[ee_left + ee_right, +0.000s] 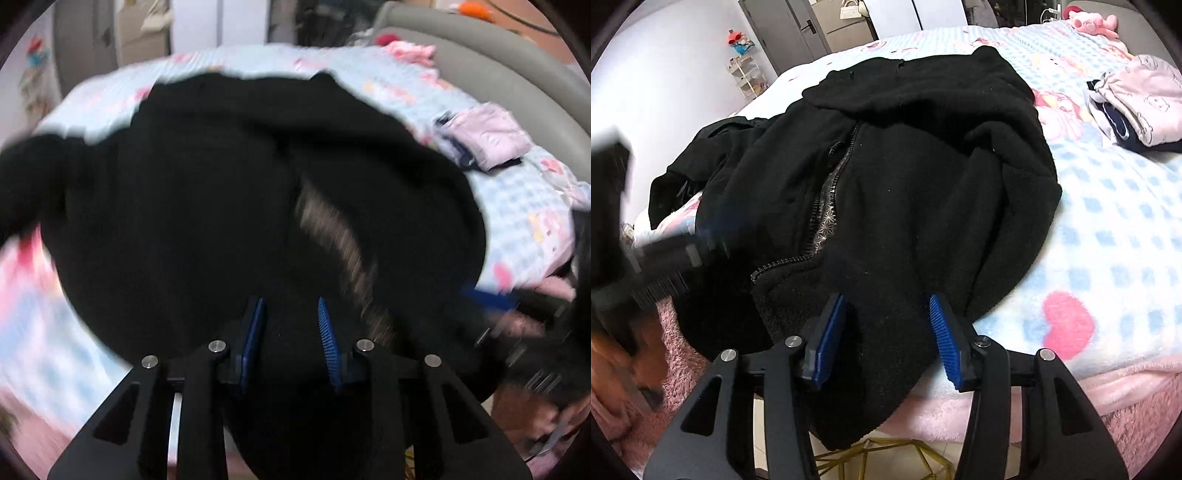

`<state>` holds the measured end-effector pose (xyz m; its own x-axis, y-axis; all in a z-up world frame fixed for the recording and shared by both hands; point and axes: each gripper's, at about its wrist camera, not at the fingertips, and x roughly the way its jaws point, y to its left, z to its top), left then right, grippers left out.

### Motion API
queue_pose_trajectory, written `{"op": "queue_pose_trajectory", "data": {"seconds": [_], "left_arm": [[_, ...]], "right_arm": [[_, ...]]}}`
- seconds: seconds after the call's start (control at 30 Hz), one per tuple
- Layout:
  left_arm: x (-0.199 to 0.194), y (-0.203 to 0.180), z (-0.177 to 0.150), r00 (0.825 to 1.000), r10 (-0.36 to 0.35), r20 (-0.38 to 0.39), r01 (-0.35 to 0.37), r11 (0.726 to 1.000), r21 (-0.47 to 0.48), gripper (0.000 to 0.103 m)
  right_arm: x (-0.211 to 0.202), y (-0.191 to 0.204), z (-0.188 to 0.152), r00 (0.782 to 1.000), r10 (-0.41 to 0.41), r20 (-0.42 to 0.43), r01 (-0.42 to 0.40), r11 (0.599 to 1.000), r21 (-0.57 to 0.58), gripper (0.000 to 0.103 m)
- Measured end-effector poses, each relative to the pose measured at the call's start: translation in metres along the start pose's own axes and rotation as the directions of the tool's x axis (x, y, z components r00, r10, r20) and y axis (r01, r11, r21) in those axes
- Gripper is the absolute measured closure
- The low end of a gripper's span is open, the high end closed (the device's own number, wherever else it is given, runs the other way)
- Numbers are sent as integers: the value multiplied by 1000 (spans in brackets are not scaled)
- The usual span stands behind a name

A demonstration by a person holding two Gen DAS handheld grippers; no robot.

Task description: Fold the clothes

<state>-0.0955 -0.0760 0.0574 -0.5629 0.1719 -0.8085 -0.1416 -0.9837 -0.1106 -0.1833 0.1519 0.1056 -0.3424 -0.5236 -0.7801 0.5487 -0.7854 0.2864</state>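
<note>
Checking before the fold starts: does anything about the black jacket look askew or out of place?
Yes. The black fleece jacket lies crumpled, its zipper partly open, and its lower edge hangs off the bed edge between the right gripper fingers.

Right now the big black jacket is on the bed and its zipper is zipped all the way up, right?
Not quite. The black jacket is on the bed, but its zipper is open, with patterned lining showing in the gap. The right wrist view shows it.

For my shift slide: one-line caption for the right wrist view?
Right gripper straddles the hem of a black fleece jacket spread on a checked blanket.
</note>
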Motion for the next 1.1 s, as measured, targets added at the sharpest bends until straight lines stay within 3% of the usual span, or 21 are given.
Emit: {"op": "queue_pose_trajectory", "data": {"seconds": [0.07,0.23,0.3,0.4,0.43,0.5,0.57,0.73,0.87,0.93,1.0,1.03,1.07,1.1], "left_arm": [[-1,0,-14,1000,2,13,-2,1000,-30,73],[-6,4,-9,998,-61,-4,61,993,-100,72],[-10,0,-15,997,-79,-6,78,992,-95,67],[-36,-10,-13,997,-11,79,16,998,-57,67],[-50,-10,-12,991,-19,130,29,997,-74,65],[-63,-9,-3,977,-101,189,125,985,-116,57],[-62,-11,5,959,-208,191,237,960,-146,51],[-25,-25,3,951,-300,70,308,931,-195,50],[-14,-23,-5,897,-438,49,433,856,-282,47],[-13,-30,-7,901,-434,31,426,865,-265,47],[-6,-40,-8,916,-400,-24,384,893,-234,51],[-4,-44,-8,928,-370,-33,354,909,-220,66],[-3,-48,-8,940,-340,-41,325,923,-206,90],[-7,-51,-7,948,-317,-32,306,933,-190,93]], "right_arm": [[3,-1,1,1000,16,2,-16,1000,17,54],[4,8,0,1000,9,17,-9,1000,-3,48],[-4,12,0,999,25,37,-24,1000,-20,48],[-26,5,2,994,60,87,-59,998,-12,51],[-35,-2,3,991,44,123,-45,999,4,50],[-55,-25,5,981,15,192,-31,996,81,50],[-62,-48,5,977,31,210,-64,986,155,50],[-53,-65,-3,987,27,160,-63,973,221,49],[-46,-50,-4,989,42,141,-67,982,178,49],[-35,-47,-2,992,42,116,-61,984,167,49],[-26,-44,0,994,50,94,-66,983,171,49],[-25,-44,-1,995,47,92,-62,984,169,49],[-25,-43,-2,995,43,92,-58,984,168,49],[-24,-43,-4,995,39,91,-53,985,166,49]]}}
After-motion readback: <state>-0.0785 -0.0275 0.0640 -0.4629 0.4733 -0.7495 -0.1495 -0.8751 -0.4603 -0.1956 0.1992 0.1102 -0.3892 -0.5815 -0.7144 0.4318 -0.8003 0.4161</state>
